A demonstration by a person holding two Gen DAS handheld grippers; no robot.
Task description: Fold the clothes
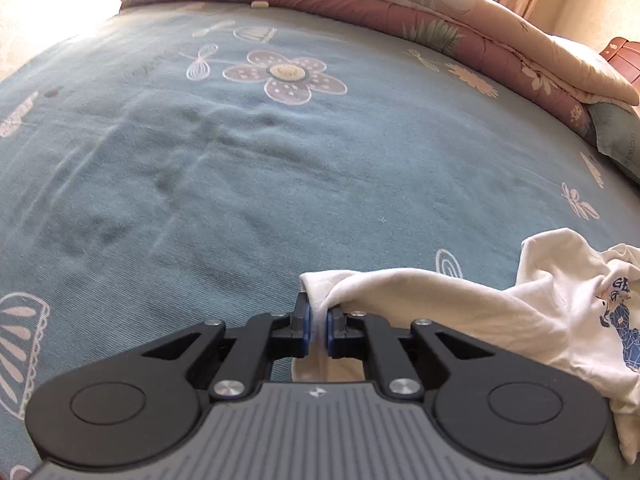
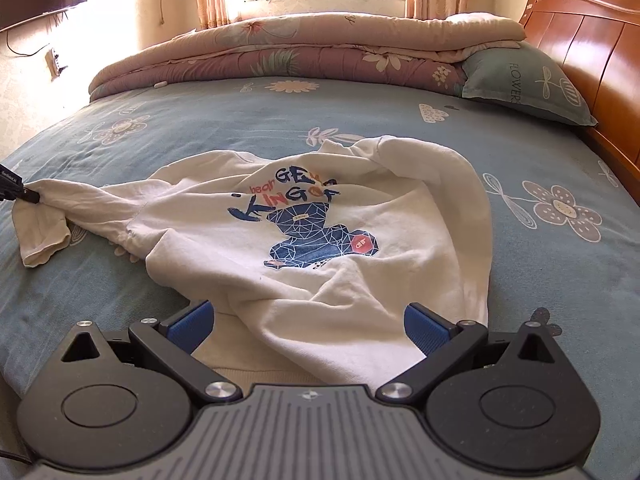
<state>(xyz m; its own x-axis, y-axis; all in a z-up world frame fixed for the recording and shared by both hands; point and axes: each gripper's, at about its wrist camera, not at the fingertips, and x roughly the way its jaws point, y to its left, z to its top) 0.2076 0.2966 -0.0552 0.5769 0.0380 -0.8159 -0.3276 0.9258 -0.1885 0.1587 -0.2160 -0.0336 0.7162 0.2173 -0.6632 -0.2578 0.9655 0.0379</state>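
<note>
A white sweatshirt (image 2: 320,220) with a blue bear print lies crumpled, front up, on the blue bed sheet (image 2: 400,120). One sleeve (image 2: 80,200) is stretched out to the left. My left gripper (image 1: 318,318) is shut on that sleeve (image 1: 360,284) near the cuff, with cloth pinched between the blue pads; its tip also shows at the left edge of the right wrist view as the left gripper (image 2: 28,196). My right gripper (image 2: 308,322) stands wide open over the sweatshirt's lower edge, its pads apart from the cloth. The other sleeve curls along the right side.
A folded floral quilt (image 2: 280,52) lies along the bed's far side, with a blue pillow (image 2: 520,80) beside it and a wooden headboard (image 2: 580,40) at the right. Bare sheet (image 1: 240,160) stretches wide ahead of the left gripper.
</note>
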